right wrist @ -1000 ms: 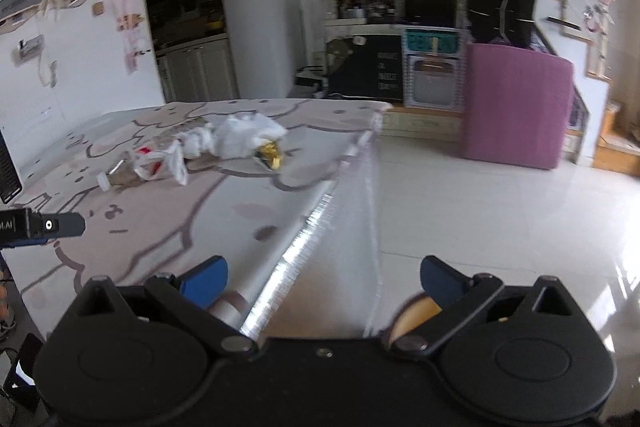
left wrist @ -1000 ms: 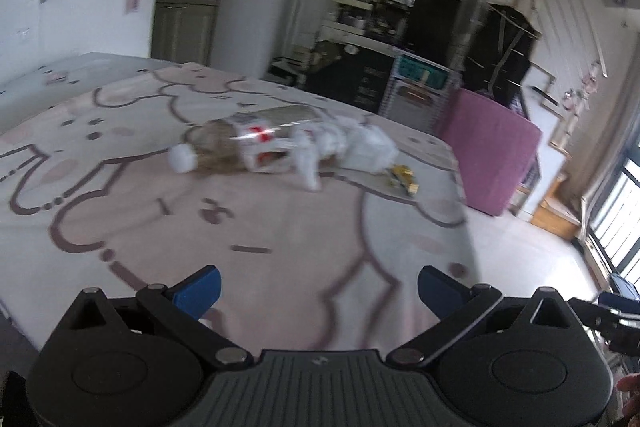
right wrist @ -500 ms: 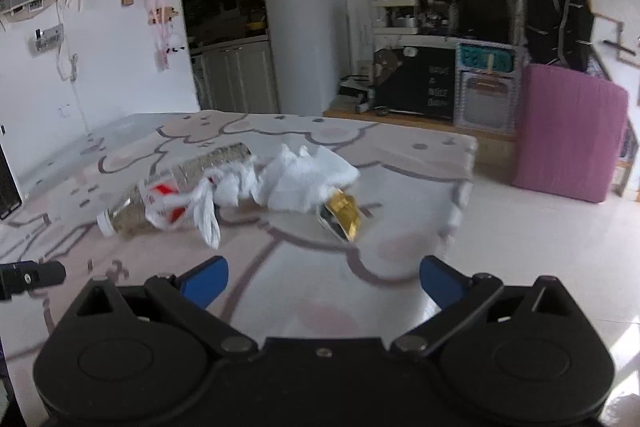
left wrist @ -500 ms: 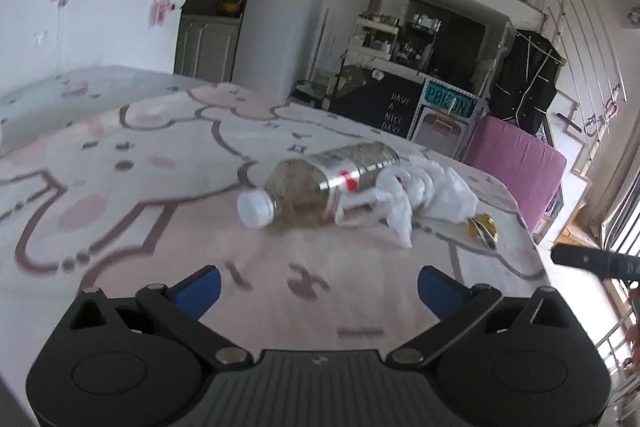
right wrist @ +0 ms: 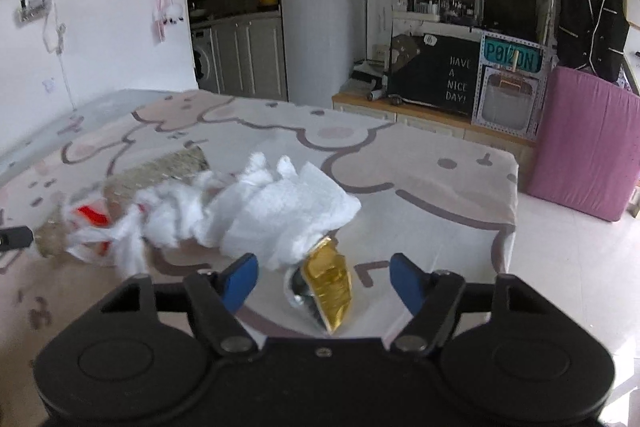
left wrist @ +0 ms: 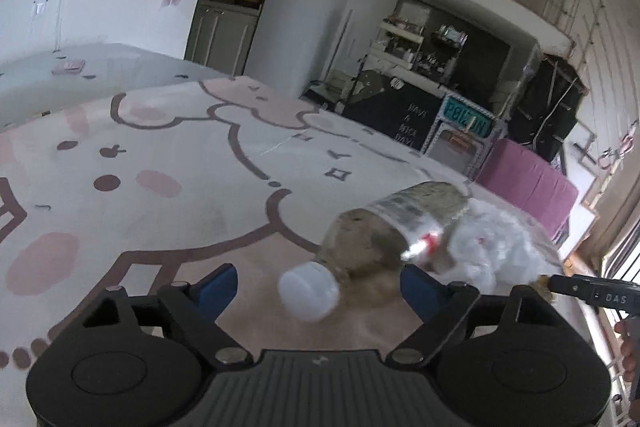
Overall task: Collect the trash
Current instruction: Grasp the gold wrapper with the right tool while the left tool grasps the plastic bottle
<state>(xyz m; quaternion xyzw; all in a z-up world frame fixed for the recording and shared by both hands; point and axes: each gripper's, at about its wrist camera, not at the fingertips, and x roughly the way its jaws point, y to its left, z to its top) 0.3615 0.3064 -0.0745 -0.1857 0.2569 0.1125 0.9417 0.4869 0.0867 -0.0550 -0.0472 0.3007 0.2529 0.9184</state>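
A clear plastic bottle (left wrist: 384, 231) with a white cap (left wrist: 309, 291) lies on its side on the cartoon-print table cover (left wrist: 168, 195). Its capped end sits between the blue fingers of my left gripper (left wrist: 320, 283), whose jaws are closing without touching it. Crumpled white tissue (right wrist: 288, 211) and a red-and-white plastic bag (right wrist: 96, 227) lie beside the bottle (right wrist: 160, 171). A gold foil wrapper (right wrist: 330, 283) rests between the fingers of my right gripper (right wrist: 324, 277), jaws closing, pads clear of it.
The table's right edge (right wrist: 514, 195) drops to a glossy tiled floor. A pink box (right wrist: 584, 143) and a dark cabinet (right wrist: 432, 79) with a chalkboard sign stand beyond it. The other gripper's black tip (left wrist: 588, 291) shows at the right of the left wrist view.
Both grippers have moved in toward the trash pile. The bottle cap now sits between the left fingers and the gold wrapper between the right fingers. Both pairs of jaws have narrowed.
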